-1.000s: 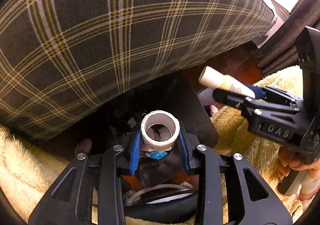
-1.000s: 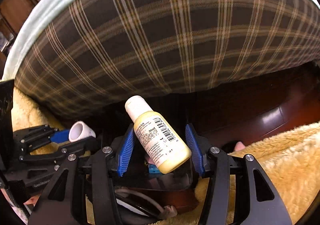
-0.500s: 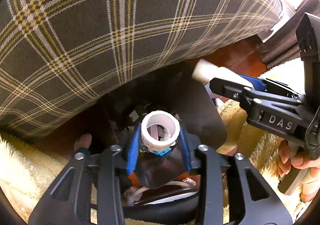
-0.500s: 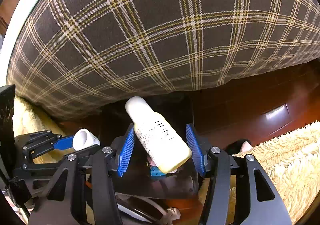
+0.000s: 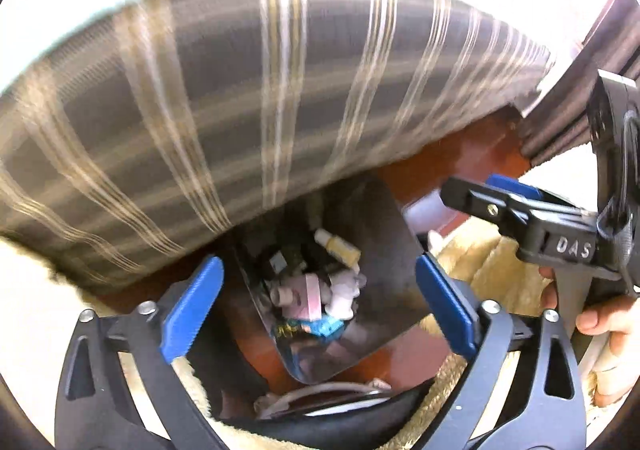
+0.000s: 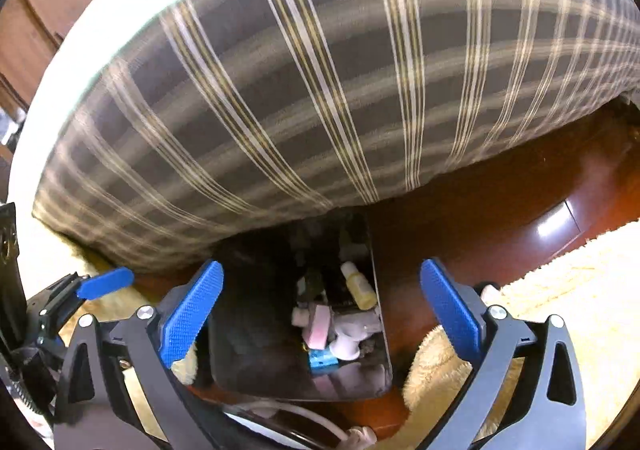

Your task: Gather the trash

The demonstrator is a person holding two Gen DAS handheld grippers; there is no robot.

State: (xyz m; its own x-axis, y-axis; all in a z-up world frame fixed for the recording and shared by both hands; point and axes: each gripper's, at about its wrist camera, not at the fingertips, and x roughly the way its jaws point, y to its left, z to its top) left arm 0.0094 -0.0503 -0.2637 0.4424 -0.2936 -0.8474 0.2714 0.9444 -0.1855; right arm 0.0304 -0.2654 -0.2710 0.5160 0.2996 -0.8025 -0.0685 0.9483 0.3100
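A dark trash bin stands on the floor below both grippers, partly under the plaid bedcover. Inside it lie a small yellow bottle, a pale tape roll, a white crumpled piece and a blue scrap. My left gripper is open and empty above the bin. My right gripper is open and empty above it too; it also shows at the right of the left wrist view.
A brown plaid bedcover hangs over the bin's far side. Red-brown wooden floor surrounds the bin. A fluffy cream rug lies right and below. A wooden cabinet stands far left.
Both grippers have opened. The tape roll has left the left gripper and the yellow bottle the right one; both now lie in the bin. Both cameras rose, blurring the bedcover.
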